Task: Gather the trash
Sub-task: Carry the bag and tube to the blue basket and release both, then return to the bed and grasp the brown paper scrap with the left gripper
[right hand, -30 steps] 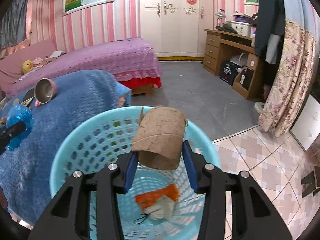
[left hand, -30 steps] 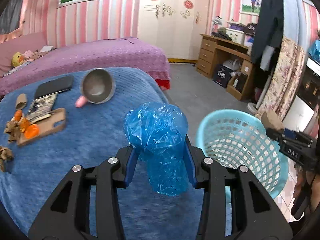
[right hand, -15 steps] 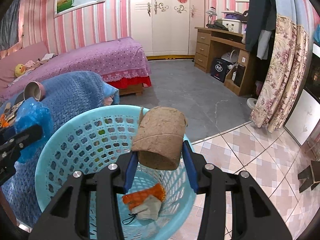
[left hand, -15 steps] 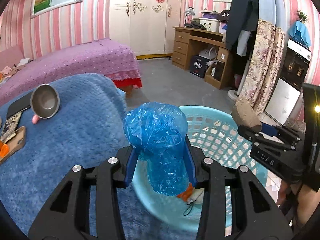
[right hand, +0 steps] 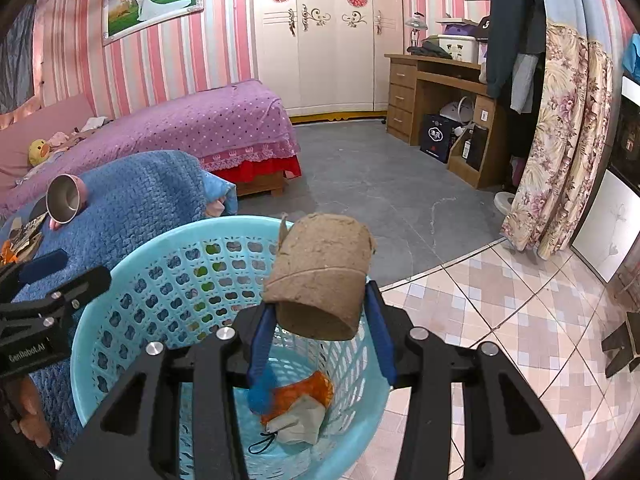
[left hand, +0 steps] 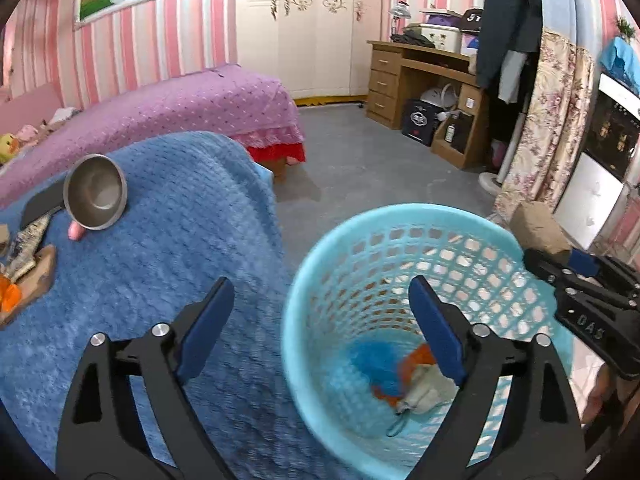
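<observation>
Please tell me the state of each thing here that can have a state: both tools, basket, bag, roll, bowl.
Left tool: open, holding nothing.
Right tool: shut on cardboard roll.
Basket: upright, holding trash.
Blue bag: lying inside basket.
Metal bowl: tipped on its side.

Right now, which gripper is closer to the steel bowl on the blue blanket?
Left. The left gripper hangs open between blanket and basket; the steel bowl lies beyond it. The right gripper, holding the cardboard roll, is over the basket's far side.
</observation>
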